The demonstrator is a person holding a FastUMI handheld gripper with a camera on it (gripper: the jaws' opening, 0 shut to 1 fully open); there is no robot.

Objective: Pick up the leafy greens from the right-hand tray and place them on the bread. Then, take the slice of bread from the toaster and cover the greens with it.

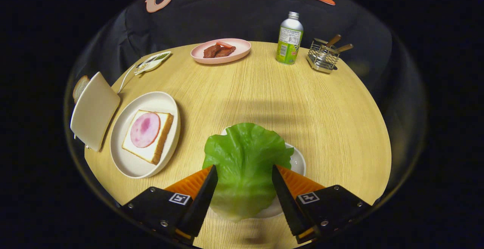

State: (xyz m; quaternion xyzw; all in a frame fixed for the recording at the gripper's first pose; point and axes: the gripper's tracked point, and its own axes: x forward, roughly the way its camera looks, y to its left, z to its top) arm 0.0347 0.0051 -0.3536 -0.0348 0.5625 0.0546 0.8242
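Note:
A green lettuce leaf (244, 162) lies on a small white tray (298, 162) near the front of the round wooden table (264, 94). My gripper (244, 173) hangs over it, open, with the leaf between the two fingers; I cannot tell whether the tips touch it. To the left, a white plate (130, 162) holds a slice of bread (160, 143) topped with a round pink ham slice (145, 129). Further left stands a cream toaster (94, 109), and a slice of bread (80, 86) sticks out behind it.
At the back of the table are a pink plate (242, 50) with brown meat pieces, a green-labelled bottle (289, 39) and a wire basket (321, 58) with wooden-handled utensils. A small flat device (153, 62) with a cord lies at the back left.

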